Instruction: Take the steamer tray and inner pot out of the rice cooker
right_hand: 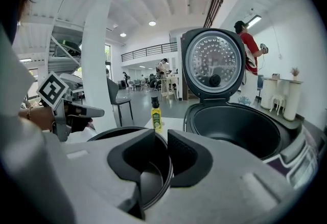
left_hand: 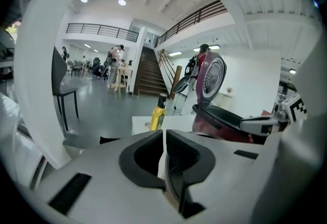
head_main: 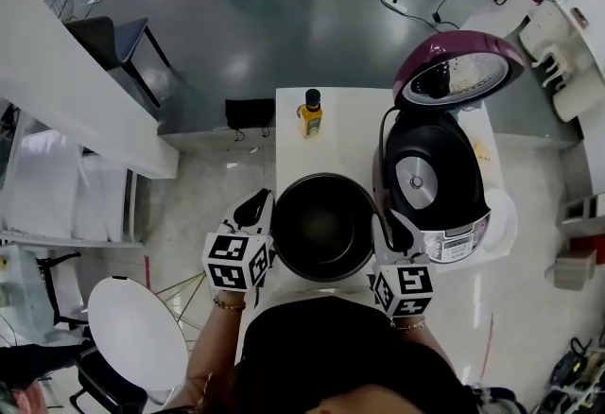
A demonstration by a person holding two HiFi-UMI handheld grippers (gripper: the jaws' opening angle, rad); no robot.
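Centrally, one inner pot [head_main: 321,231], one rice cooker [head_main: 437,190], one yellow bottle [head_main: 309,113] and two grippers appear on or over one white table [head_main: 345,124].

The inner pot is round and black, empty, with a thin rim. It fills the middle of the head view at the table's near end, just left of the rice cooker. Whether its base rests on the table cannot be told.

The left gripper [head_main: 260,206] sits at the pot's left rim. In the left gripper view its pads are pressed together on that rim, with a pale sliver between them. The dark rim arc [left_hand: 172,187] curves away under the right-hand pad.

The right gripper [head_main: 383,225] sits at the pot's right rim, between pot and cooker. In the right gripper view its jaws straddle the rim, one pad inside the pot [right_hand: 153,179] and one outside. A narrow gap remains, so nothing is pinched.

The rice cooker has a maroon body at the right of the head view, and its lid [head_main: 457,72] is swung up at upper right.

The yellow bottle stands upright at the table's far end, above the pot in frame and well apart from both grippers.
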